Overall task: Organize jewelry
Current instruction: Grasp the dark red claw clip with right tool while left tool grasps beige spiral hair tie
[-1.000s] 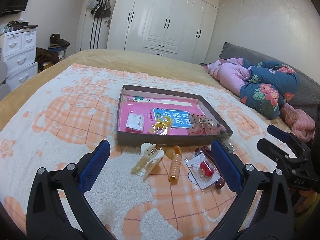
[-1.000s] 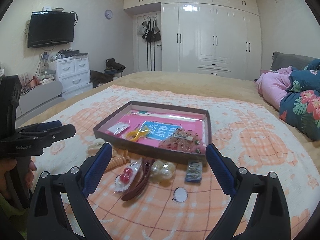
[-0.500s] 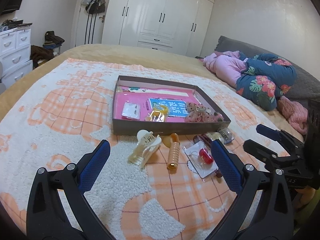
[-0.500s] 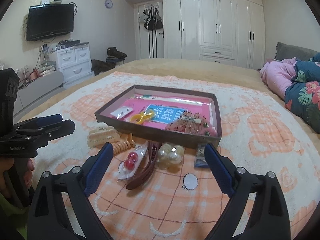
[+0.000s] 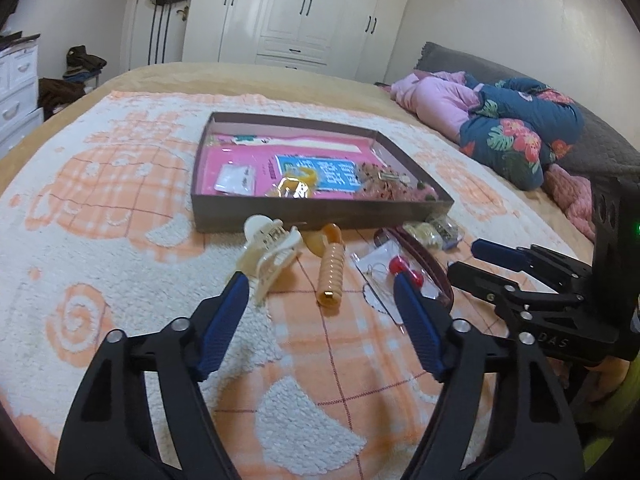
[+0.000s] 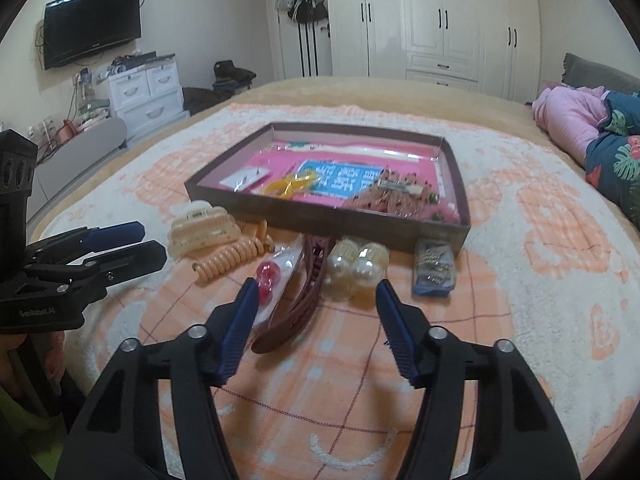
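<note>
A shallow brown box (image 5: 320,218) with a pink lining lies on the blanket and holds small jewelry pieces. In front of it lie a cream claw clip (image 5: 268,248), a peach spiral piece (image 5: 332,276), a clear bag with red beads (image 5: 396,268) and a maroon hair clip (image 5: 426,266). My left gripper (image 5: 320,284) hovers low over the spiral piece with its jaws closing, and nothing is pressed between the pads. My right gripper (image 6: 317,286) hangs above the maroon clip (image 6: 300,300) and the pearl balls (image 6: 358,266), its jaws also closing on nothing.
A small blue packet (image 6: 434,268) lies right of the pearls. Pink and floral bedding (image 5: 512,136) is heaped at the right of the bed. White drawers (image 6: 144,92) and a wall television (image 6: 92,24) stand to the left. A white wardrobe (image 6: 440,20) fills the far wall.
Both grippers have sunk toward the blanket and tipped further down. Their jaws have narrowed from wide open. The items on the blanket have not moved.
</note>
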`<control>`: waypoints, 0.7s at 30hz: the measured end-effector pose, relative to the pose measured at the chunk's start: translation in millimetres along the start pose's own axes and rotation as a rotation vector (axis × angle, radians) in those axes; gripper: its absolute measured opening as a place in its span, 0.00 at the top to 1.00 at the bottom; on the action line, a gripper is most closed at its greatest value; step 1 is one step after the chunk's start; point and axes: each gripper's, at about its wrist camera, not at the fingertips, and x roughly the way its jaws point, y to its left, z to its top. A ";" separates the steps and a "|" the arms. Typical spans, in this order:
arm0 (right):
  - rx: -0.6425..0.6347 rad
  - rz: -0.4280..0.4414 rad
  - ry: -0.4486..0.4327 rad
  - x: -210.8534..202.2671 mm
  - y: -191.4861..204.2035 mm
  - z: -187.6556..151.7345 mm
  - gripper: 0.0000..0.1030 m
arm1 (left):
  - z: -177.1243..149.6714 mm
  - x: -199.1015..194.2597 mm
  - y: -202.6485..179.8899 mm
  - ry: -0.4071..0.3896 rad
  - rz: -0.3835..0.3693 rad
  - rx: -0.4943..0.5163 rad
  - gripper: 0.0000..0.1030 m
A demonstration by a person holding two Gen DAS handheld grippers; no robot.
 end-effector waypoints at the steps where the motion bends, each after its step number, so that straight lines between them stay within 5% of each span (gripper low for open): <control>1: 0.007 0.003 0.011 2.3 -0.2 -0.4 0.50 | -0.9 1.1 -0.1 0.005 -0.002 0.001 0.39; 13: 0.063 0.031 0.142 31.2 1.0 0.3 0.78 | -7.0 15.3 -0.1 0.051 -0.010 0.008 0.40; 18: 0.099 0.069 0.172 45.6 -1.0 -0.3 0.81 | -7.6 22.5 0.3 0.069 -0.018 0.009 0.40; 21: 0.103 0.075 0.160 47.7 -3.3 0.1 0.82 | -6.6 28.9 0.9 0.083 -0.027 0.009 0.54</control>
